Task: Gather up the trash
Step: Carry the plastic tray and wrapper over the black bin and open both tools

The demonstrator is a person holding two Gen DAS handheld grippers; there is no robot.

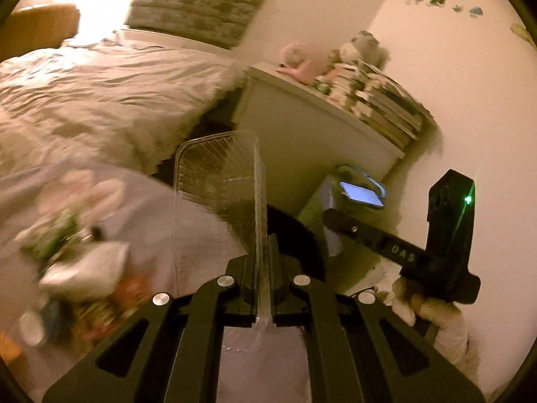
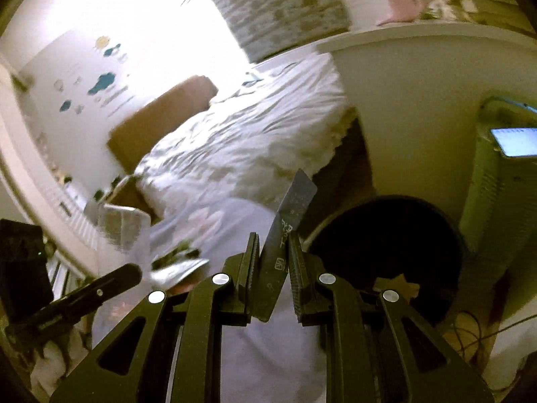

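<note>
My left gripper (image 1: 263,252) is shut on the rim of a clear plastic tray (image 1: 218,171), held up on edge above a pale cloth surface (image 1: 188,255). My right gripper (image 2: 273,252) is shut on a flat dark wrapper (image 2: 292,211) that sticks up between the fingers. A round black bin (image 2: 386,252) sits just right of the right gripper; in the left wrist view only its dark edge (image 1: 295,235) shows behind the tray. Blurred trash, white wrappers and coloured packets (image 1: 77,255), lies on the cloth at left. The right gripper's body (image 1: 446,235) shows in the left wrist view.
A bed with a rumpled white duvet (image 1: 100,100) lies ahead. A white cabinet (image 1: 302,127) carries stacked books (image 1: 379,100) and soft toys. A white appliance with a lit phone (image 1: 360,194) stands by the wall. A cardboard box (image 2: 161,124) is beyond the bed.
</note>
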